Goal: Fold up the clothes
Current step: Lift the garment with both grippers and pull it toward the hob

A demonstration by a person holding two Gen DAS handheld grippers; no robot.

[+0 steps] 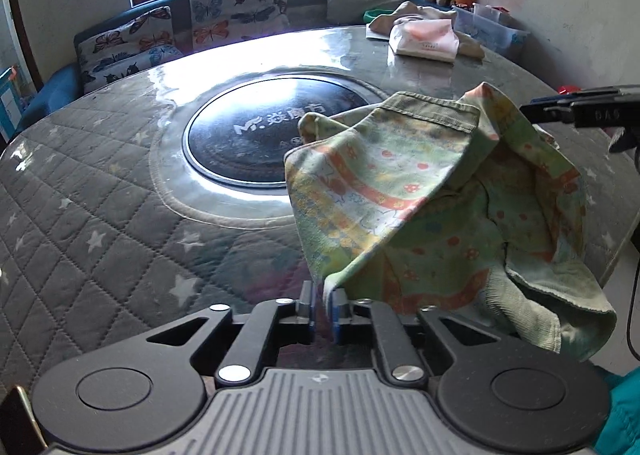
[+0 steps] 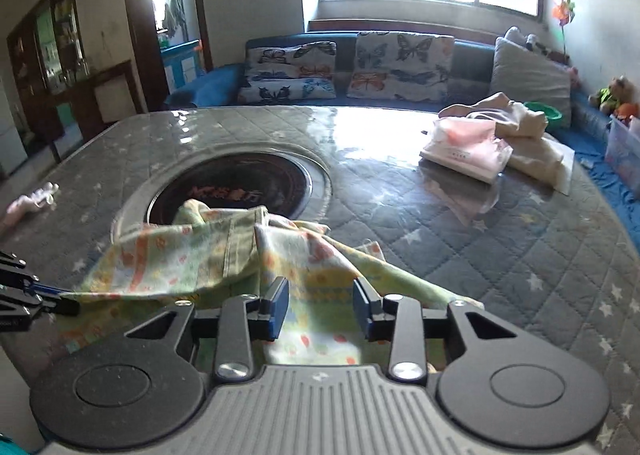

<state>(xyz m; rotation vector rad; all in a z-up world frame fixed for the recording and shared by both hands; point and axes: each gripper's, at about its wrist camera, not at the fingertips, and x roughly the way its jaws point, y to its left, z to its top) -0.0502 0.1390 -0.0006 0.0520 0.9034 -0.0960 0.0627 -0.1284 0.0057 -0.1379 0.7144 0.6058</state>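
Quilted table (image 1: 100, 215), left tool (image 1: 323, 305) pinching green garment (image 1: 420, 191), right tool (image 2: 320, 305) released

Both grippers are the same build. The left gripper (image 1: 323, 315) has a matte black body with two big round discs at the sides, each with a shallow circle pressed in, and a grey ribbed plate (image 1: 316, 411) in the middle with a tiny round logo on top. Black link arms run forward, with triangle cutouts and shiny silver pins at the pivots. The pads (image 1: 335, 315) are blue. The right gripper (image 2: 320, 309) has the same discs, ribs and pins, and its blue pads (image 2: 279, 309) are chunkier-looking. A teal sleeve (image 1: 620, 415) peeks in at the corner.
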